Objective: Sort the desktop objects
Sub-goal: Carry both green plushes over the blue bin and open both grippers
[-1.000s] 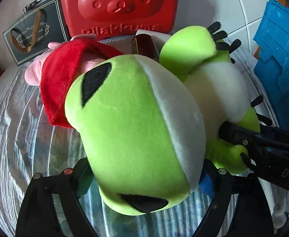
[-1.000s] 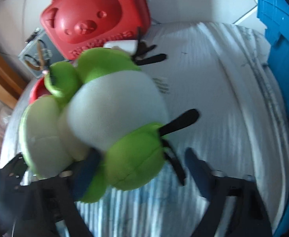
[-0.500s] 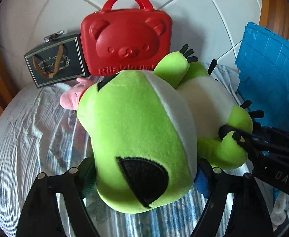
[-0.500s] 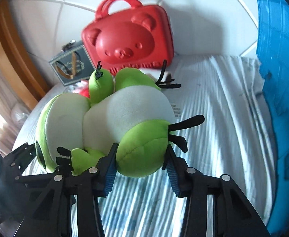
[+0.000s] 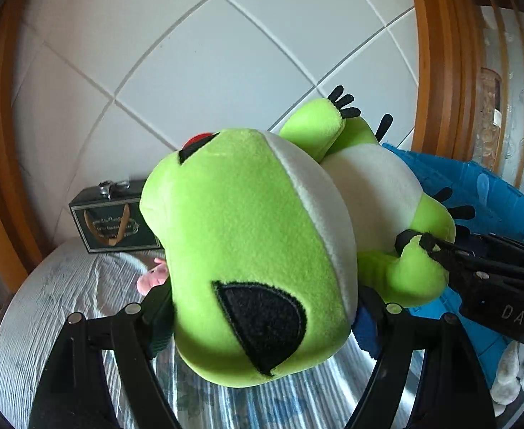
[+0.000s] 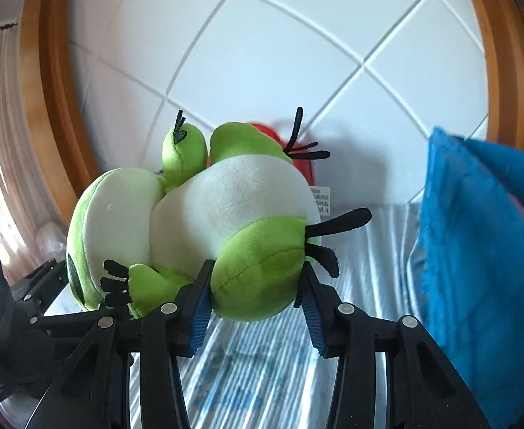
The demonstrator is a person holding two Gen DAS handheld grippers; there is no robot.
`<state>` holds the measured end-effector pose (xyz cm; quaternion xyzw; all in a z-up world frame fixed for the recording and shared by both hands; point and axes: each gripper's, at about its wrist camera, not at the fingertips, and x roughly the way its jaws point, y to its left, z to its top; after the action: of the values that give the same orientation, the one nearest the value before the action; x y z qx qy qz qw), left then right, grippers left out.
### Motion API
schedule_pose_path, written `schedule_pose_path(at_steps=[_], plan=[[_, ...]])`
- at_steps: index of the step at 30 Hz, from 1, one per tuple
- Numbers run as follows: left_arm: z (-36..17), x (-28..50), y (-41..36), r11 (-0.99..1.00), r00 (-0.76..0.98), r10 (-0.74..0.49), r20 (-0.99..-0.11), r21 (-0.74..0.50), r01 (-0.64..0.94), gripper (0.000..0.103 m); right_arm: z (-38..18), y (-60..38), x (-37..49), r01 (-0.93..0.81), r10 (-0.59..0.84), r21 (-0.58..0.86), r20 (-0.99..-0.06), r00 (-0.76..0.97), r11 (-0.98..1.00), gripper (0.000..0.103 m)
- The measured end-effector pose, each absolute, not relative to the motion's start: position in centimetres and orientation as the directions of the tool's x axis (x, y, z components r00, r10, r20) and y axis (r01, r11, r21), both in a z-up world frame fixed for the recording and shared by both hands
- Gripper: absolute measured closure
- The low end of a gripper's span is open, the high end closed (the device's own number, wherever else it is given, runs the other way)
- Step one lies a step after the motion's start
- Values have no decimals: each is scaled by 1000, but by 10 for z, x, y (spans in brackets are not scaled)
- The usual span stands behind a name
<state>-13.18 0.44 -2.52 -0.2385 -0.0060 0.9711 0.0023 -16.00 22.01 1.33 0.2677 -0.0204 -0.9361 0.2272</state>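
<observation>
The step in hand reads as the carry: the big lime-green and white plush frog with black felt toes (image 5: 254,250) hangs clear of the striped grey-blue tablecloth (image 5: 47,314), borne by both tools at once. The left gripper (image 5: 262,321) clamps the frog's bulky head, its jaws set wide with the head filling the gap between them. The right gripper (image 6: 254,296) is closed to a narrower gap on one green hind leg, the blue-ribbed pads (image 6: 201,307) pressing into the plush on both sides; in the left wrist view that same tool comes in from the right edge and bites the foot.

The frog lies stretched across the two tongs, head towards the left tool, white belly turned up and outward, legs towards the right tool.

Just to the right stands the blue ribbed plastic crate (image 5: 483,193), probably the place for soft toys, though its inside is barely seen and I cannot say what it already holds. The next move, as I judge it, calls for swinging both hands together over the crate's rim, keeping the same spacing so the plush is neither stretched nor dropped, then letting go from both ends together.

On the cloth sit a dark green gift box with a brown ribbon handle (image 5: 113,221) and a scrap of pink plush (image 5: 151,277); a red object (image 6: 287,143) shows behind the frog.
</observation>
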Motion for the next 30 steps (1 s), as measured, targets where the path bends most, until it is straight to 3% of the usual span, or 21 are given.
schedule_pose_path(at_steps=[14,23,30], plan=[[84,-149,163,-982,-929,163,-332,36,-185,23,122,364,-152,273,-310,146,-406,-860,-951,59],[103,-186,300,-958,-907,219,-359,100,-270,23,136,487,-177,193,-248,165,-446,-860,-967,59],[91,-248,372,-951,-863,206,-462,113,-288,23,128,552,-226,173,-262,213,-524,-811,-962,59]])
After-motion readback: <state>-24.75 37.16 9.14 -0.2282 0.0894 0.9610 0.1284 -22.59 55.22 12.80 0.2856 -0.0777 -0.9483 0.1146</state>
